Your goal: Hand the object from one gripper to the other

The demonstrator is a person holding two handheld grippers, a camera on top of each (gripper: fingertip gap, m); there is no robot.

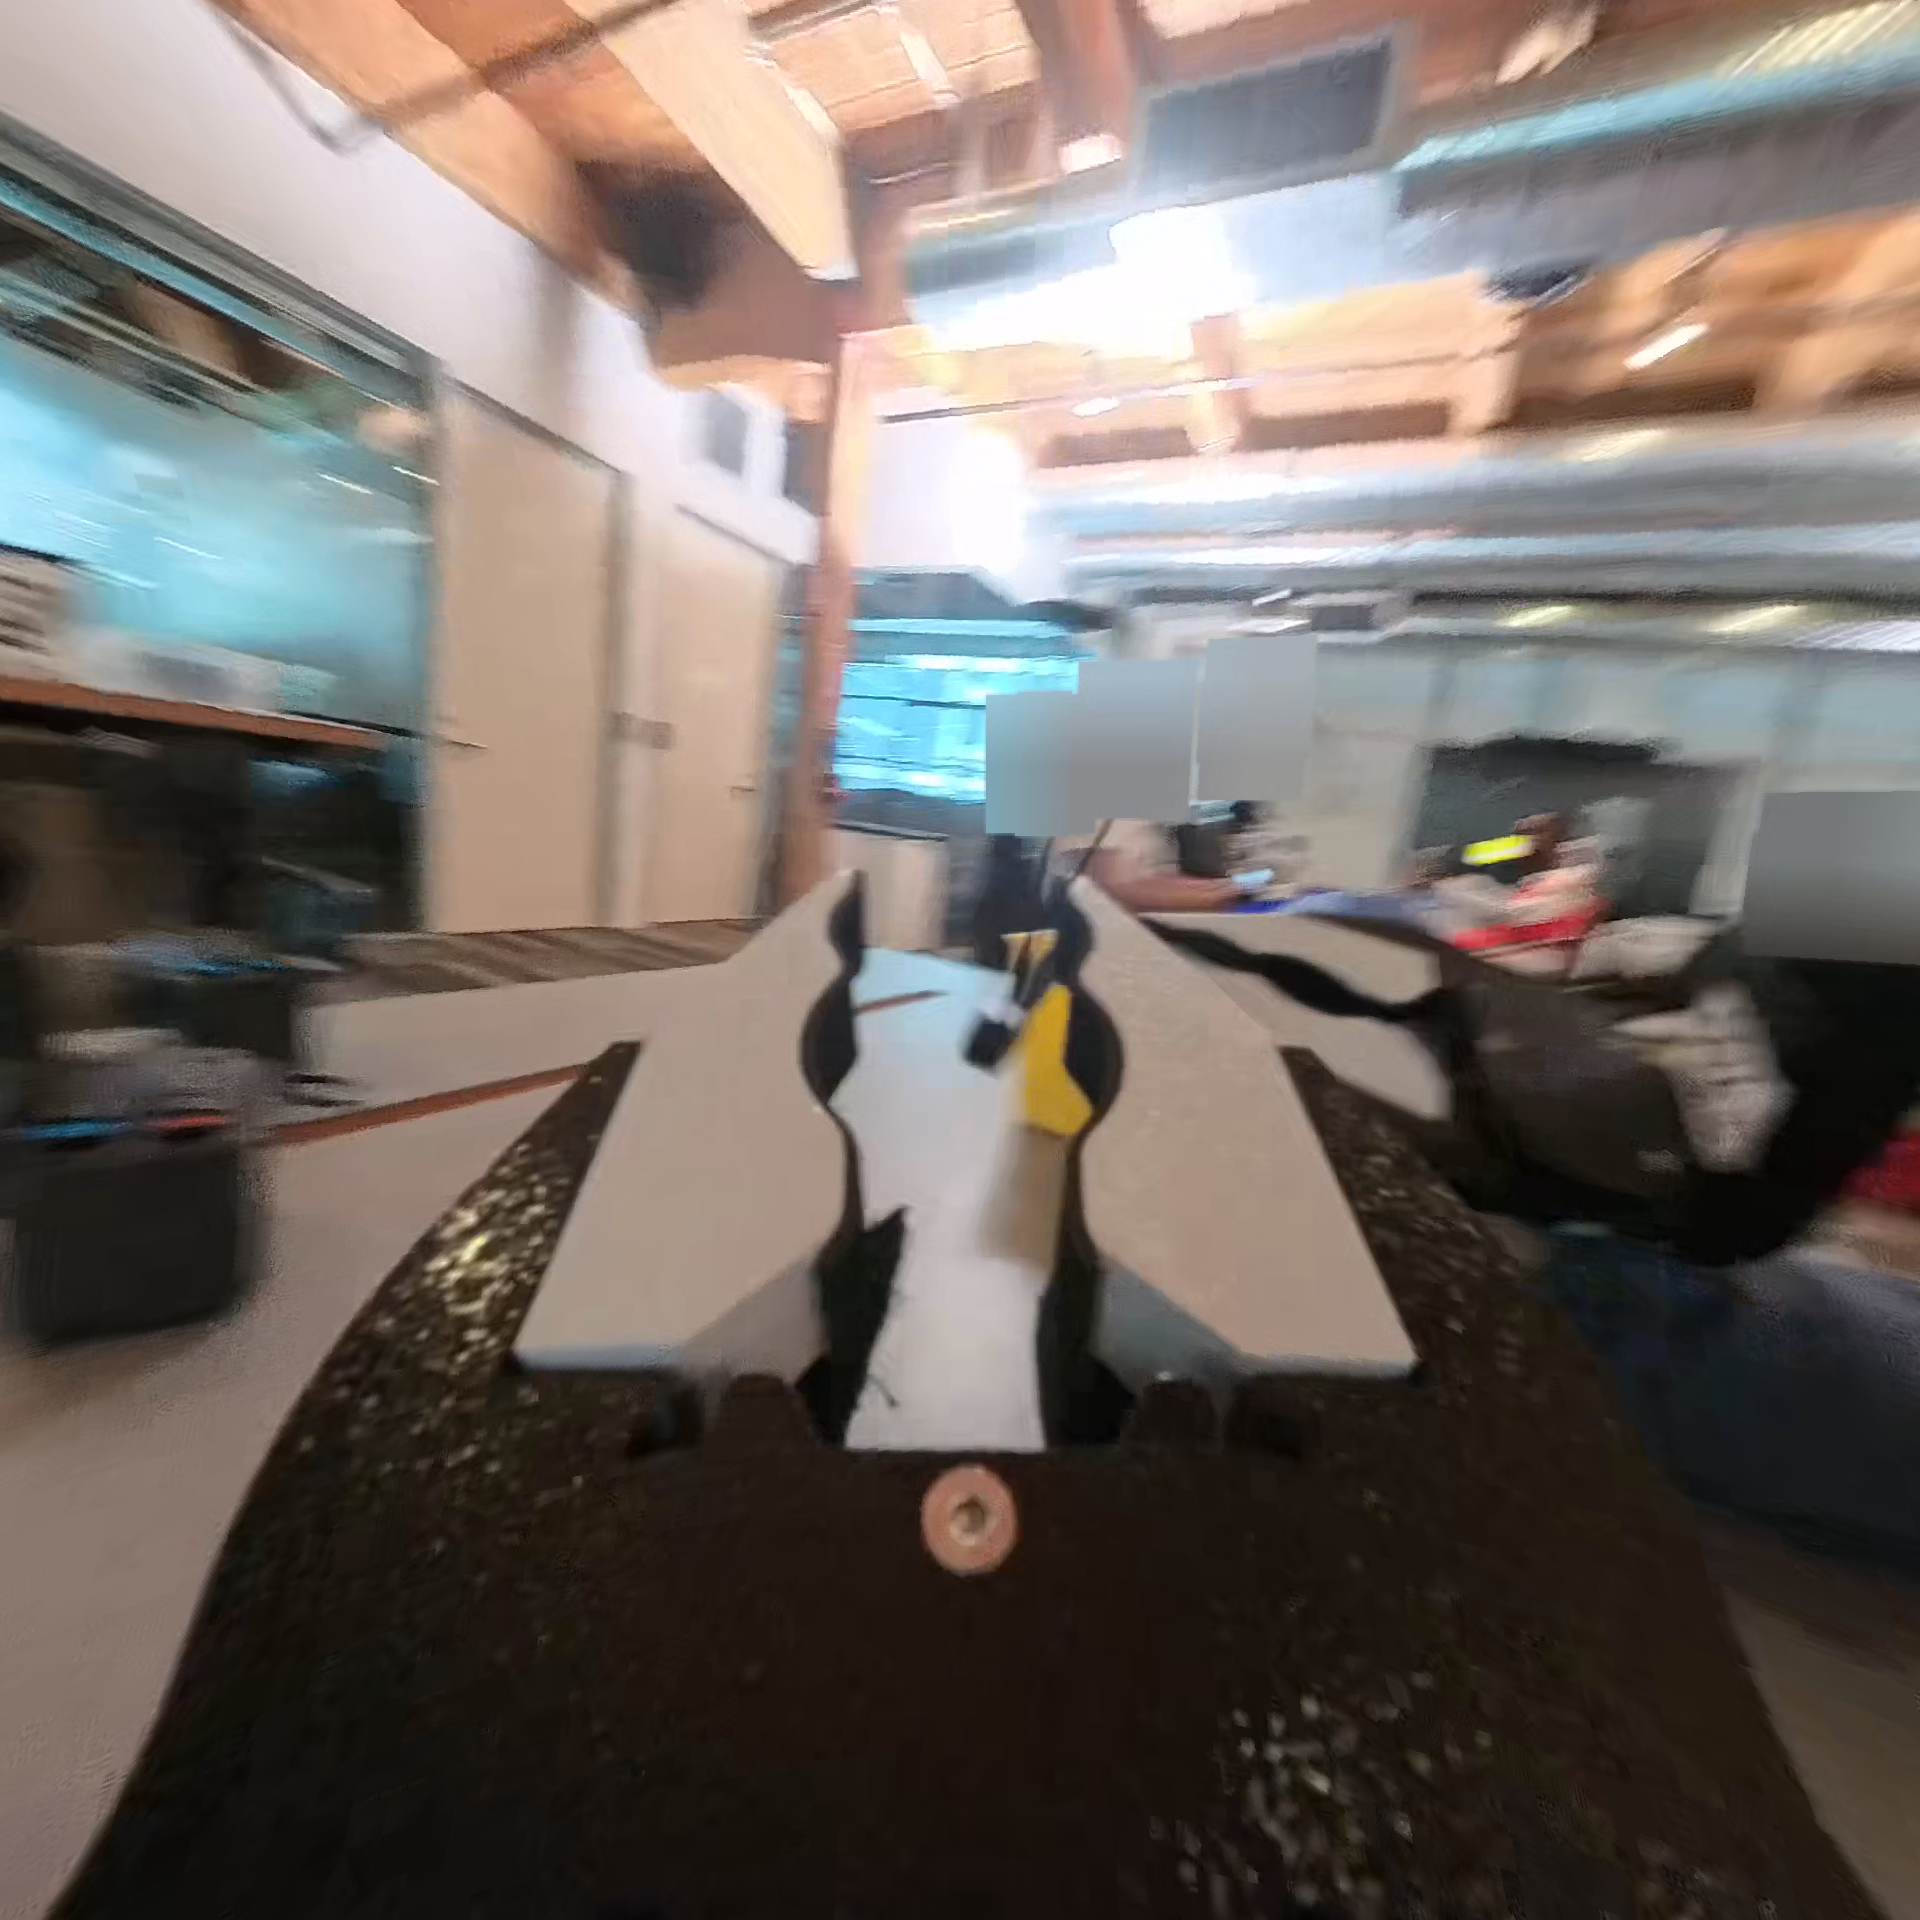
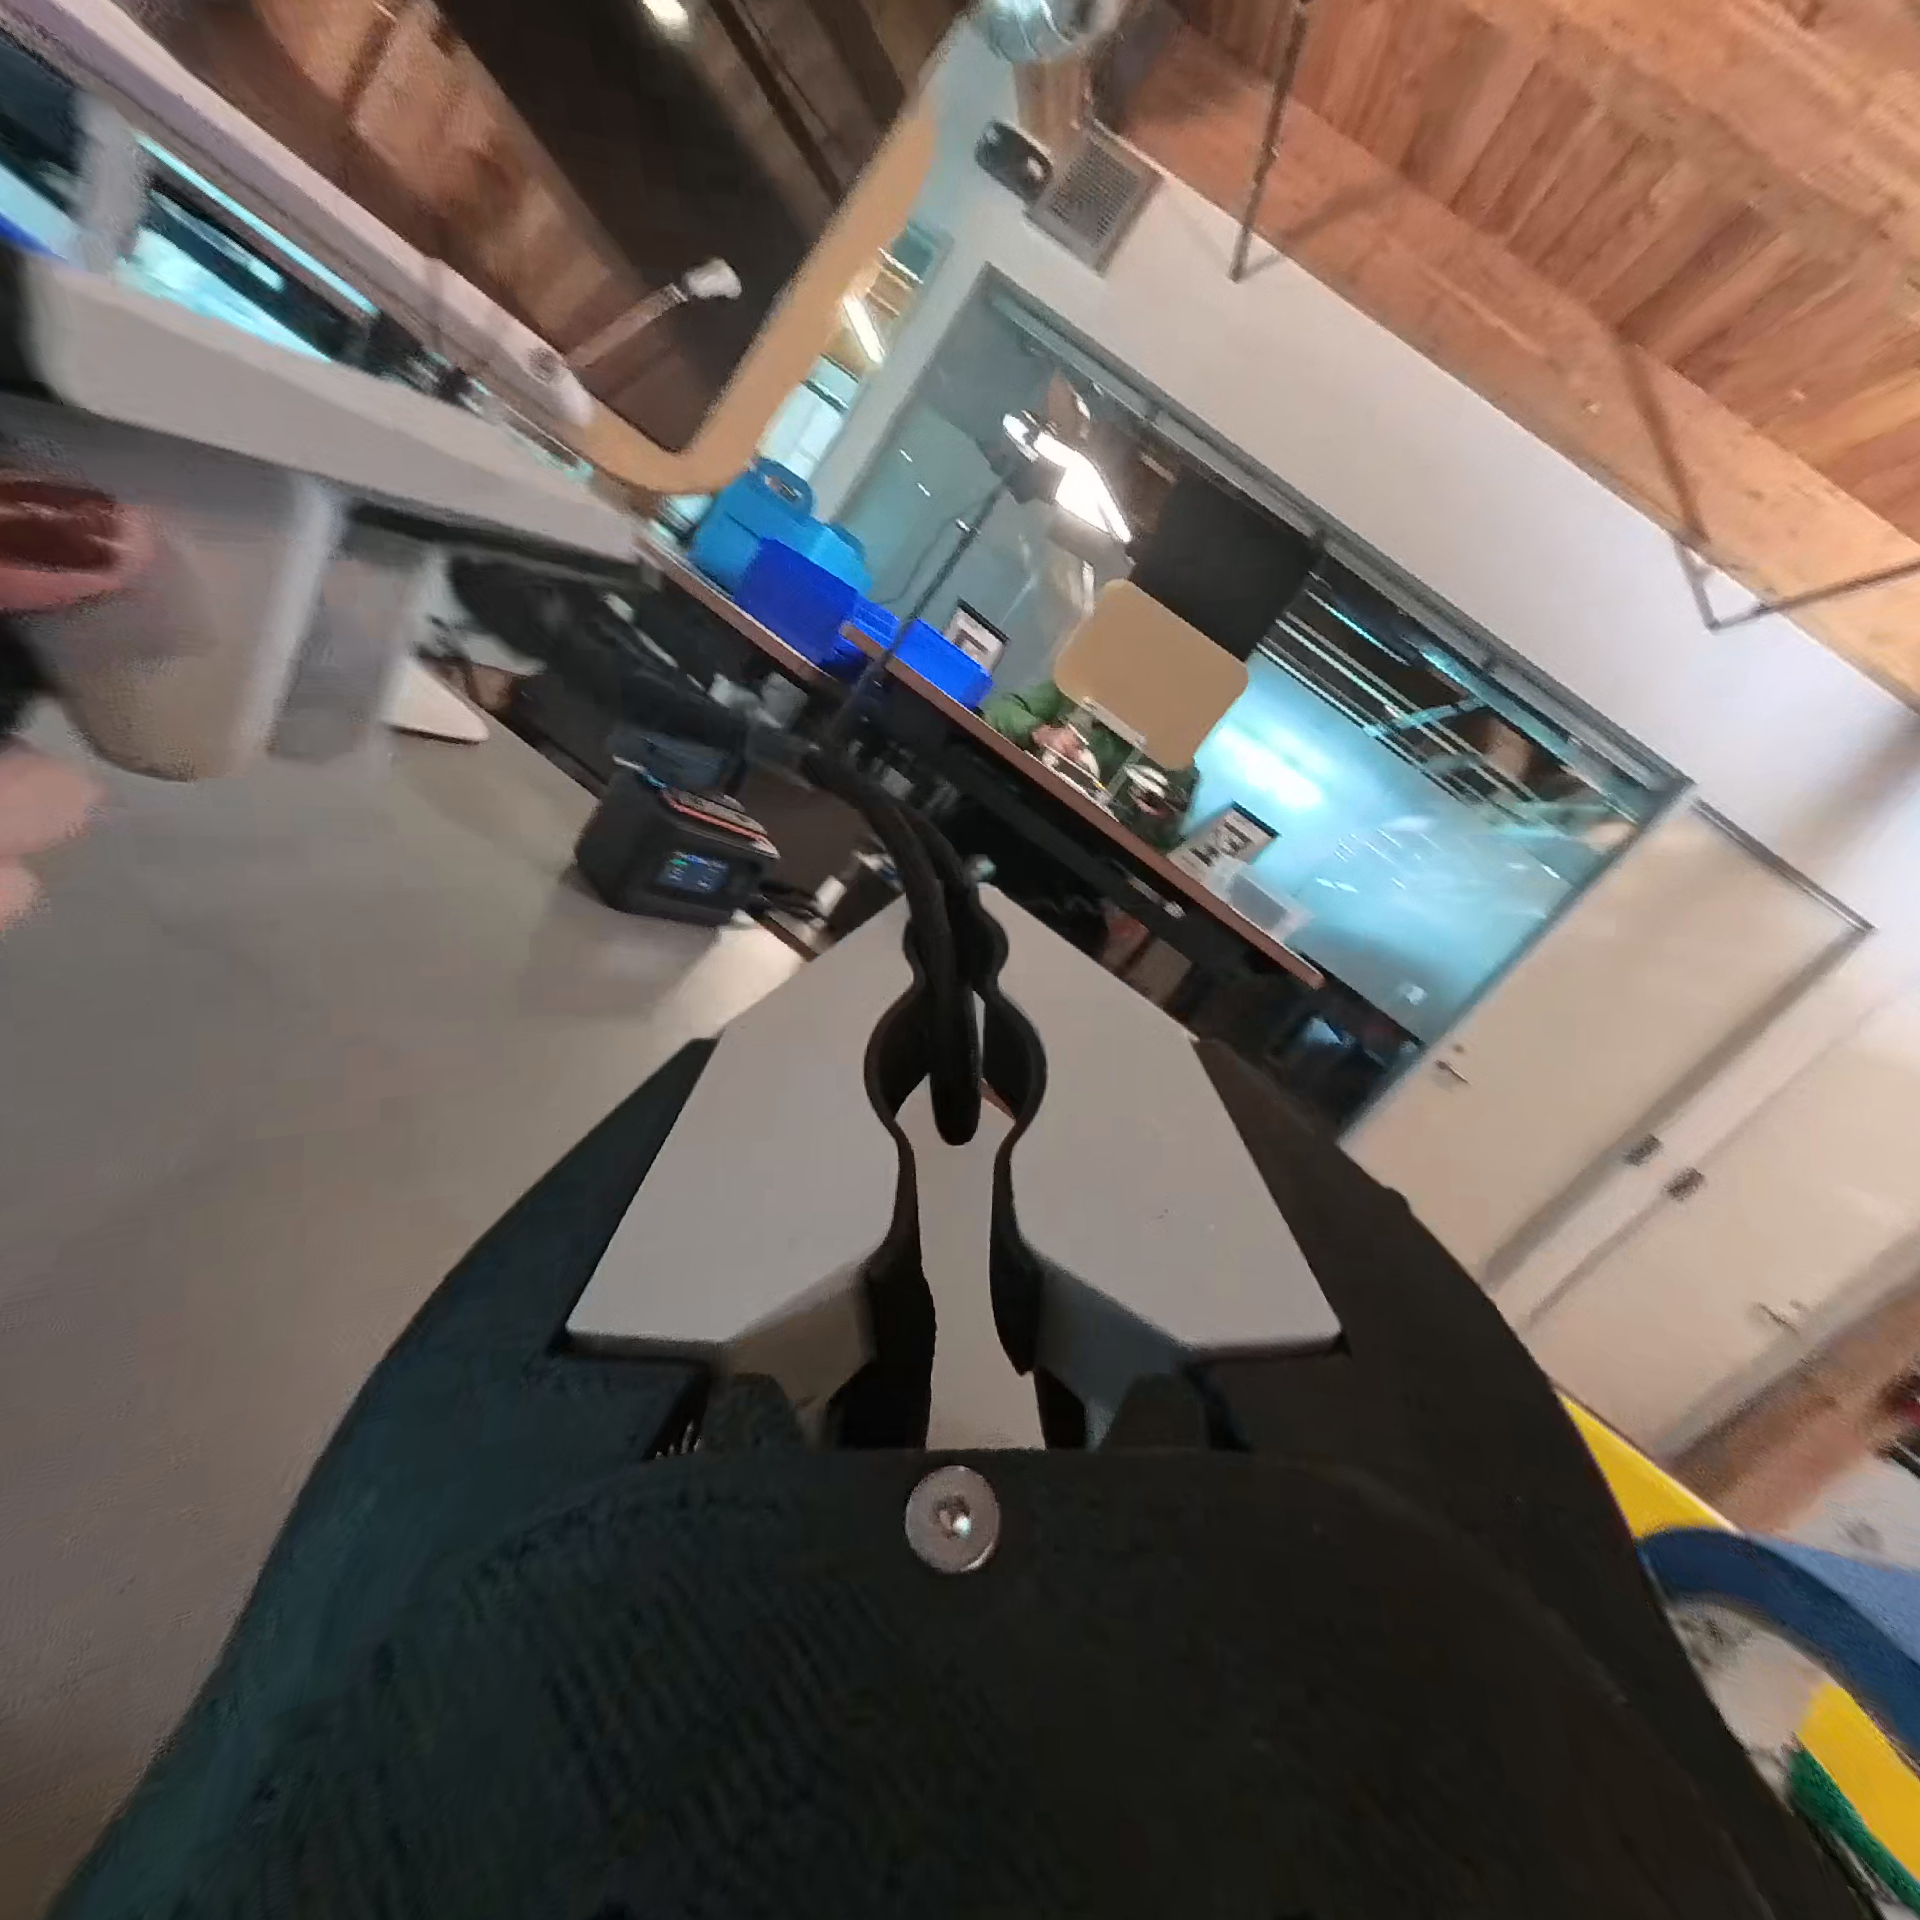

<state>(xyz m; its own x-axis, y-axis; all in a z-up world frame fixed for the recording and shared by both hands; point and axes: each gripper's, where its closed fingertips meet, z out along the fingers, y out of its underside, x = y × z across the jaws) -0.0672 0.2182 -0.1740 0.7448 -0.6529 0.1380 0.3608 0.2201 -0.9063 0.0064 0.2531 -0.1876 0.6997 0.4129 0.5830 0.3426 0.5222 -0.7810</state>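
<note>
In the right wrist view my right gripper [image 2: 948, 925] is shut on a looped black strap [image 2: 951, 1039]. The strap runs up and away from the fingertips. In the left wrist view my left gripper [image 1: 966, 894] has its jaws apart. A small yellow and black tag-like piece [image 1: 1051, 1060] shows in the gap, close to the right finger; blur hides whether it touches. A black strap [image 1: 1299, 977] leads from beside the right fingertip to a black bag [image 1: 1558, 1101] on the right.
A pale table top [image 2: 260, 1039] lies under both grippers. A black box with a small screen [image 2: 675, 852] stands on it. Blue crates [image 2: 790, 582] sit on a far bench. A blurred hand [image 2: 42, 810] is at the left edge. People sit behind the bag. My hands' fingertips stand some 8 centimetres from each other.
</note>
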